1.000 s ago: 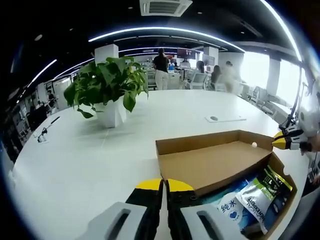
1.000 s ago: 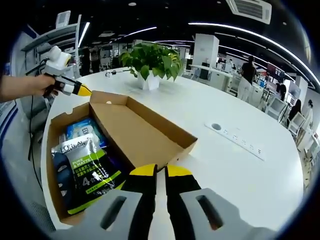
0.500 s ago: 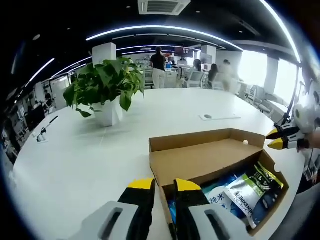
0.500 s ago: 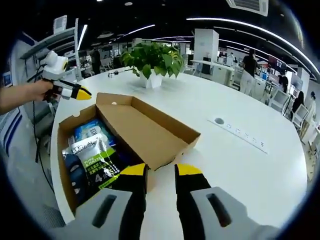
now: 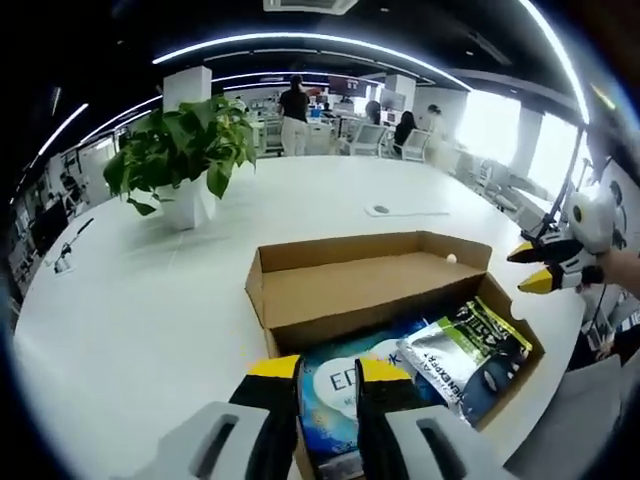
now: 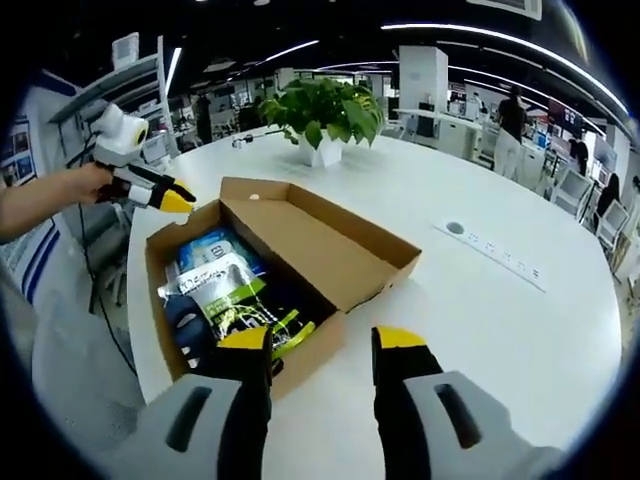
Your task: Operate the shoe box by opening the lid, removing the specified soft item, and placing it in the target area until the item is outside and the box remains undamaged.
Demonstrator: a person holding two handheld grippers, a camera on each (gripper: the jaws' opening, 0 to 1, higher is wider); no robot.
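Box (image 6: 300,255) lay open on the white table (image 6: 480,310), lid (image 6: 330,240) flung back, soft packs (image 6: 225,290) inside. Left gripper (image 5: 328,372) hovered slightly parted over the packs; right gripper (image 6: 322,345) gaped wide at the near edge, holding nothing.

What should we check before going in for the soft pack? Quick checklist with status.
1. Lid open: ok. The shoe box lid is folded back and the contents are exposed.
2. Soft item reachable: ok. The green-and-silver pouch lies on top of the blue pack.
3. Right gripper ready: ok. Jaws apart, just short of the box's near wall.
4. Left gripper ready: ok. Jaws slightly apart over the blue pack.
5. Box undamaged: ok, no tears seen.
6. Target area: cannot tell, nothing marks one on the white table.
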